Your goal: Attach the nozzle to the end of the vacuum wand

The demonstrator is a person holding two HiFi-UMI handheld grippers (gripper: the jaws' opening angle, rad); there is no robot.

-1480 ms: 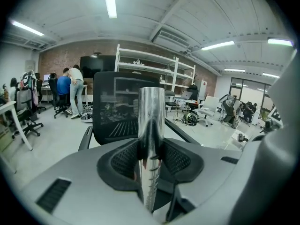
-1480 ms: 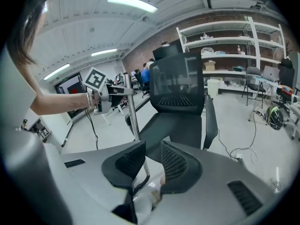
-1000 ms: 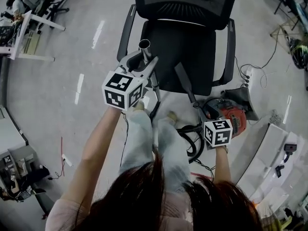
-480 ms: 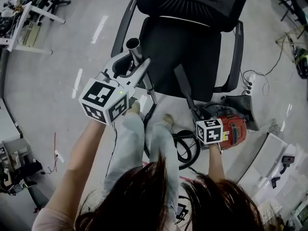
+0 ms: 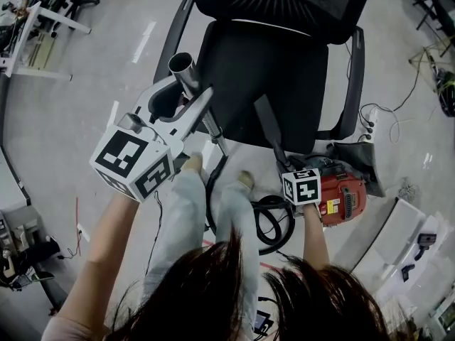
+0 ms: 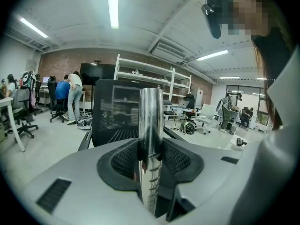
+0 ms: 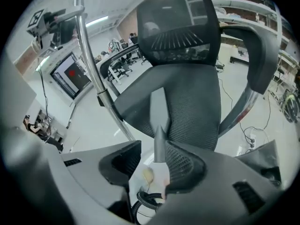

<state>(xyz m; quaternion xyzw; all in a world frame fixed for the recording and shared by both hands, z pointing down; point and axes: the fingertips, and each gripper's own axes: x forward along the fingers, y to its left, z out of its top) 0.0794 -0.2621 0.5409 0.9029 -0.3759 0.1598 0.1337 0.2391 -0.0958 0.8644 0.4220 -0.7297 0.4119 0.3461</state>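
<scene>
My left gripper (image 5: 186, 101) is shut on the chrome vacuum wand (image 5: 195, 91), whose open end points up and away; in the left gripper view the wand (image 6: 151, 125) stands clamped between the pads of the left gripper (image 6: 150, 149). A grey crevice nozzle (image 5: 266, 123) leans against the black chair seat. My right gripper (image 5: 288, 168) is at its near end. In the right gripper view the nozzle (image 7: 159, 109) reaches down between the jaws of the right gripper (image 7: 153, 153), which have just been opening. The nozzle sits close to the right pad, with a gap at the left pad.
The black mesh office chair (image 5: 284, 55) stands in front of me. A red vacuum body (image 5: 341, 194) and its coiled black hose (image 5: 274, 222) lie on the floor by my feet (image 5: 245, 178). A power strip (image 5: 370, 119) and cables lie to the right.
The right gripper has sunk toward the floor and drawn closer to the nozzle's near end. The left gripper keeps the wand, which looks larger as the head view shifts.
</scene>
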